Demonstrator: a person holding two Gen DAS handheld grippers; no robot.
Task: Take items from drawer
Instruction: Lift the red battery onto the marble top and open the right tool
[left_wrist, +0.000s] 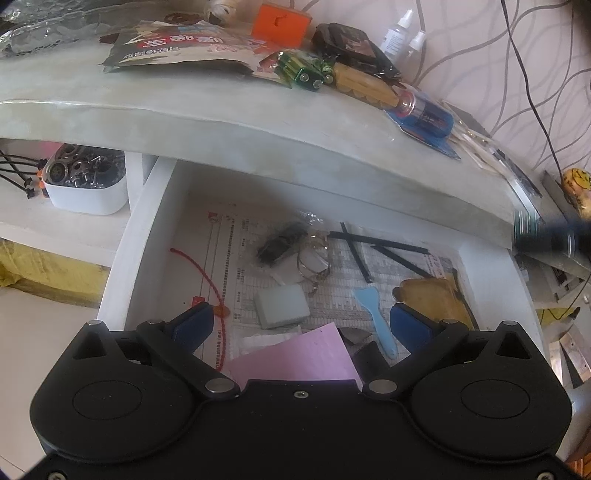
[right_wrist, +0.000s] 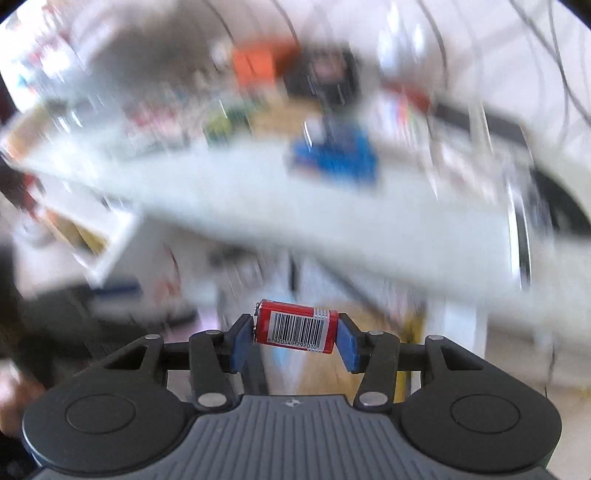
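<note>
I have the right gripper (right_wrist: 295, 338) clamped end to end on one red battery (right_wrist: 296, 328), carried clear above the open drawer (left_wrist: 147, 236), so the step in hand is, by my judgement, the transfer of this item out of the drawer. The next move calls for a bare spot on the table (left_wrist: 221, 110) above the drawer. The left gripper (left_wrist: 301, 325) hangs released over the drawer, where I count one grey block (left_wrist: 282, 305), one blue spatula (left_wrist: 375, 314), one pink sheet (left_wrist: 295, 354) and four black strips (left_wrist: 384, 245).
</note>
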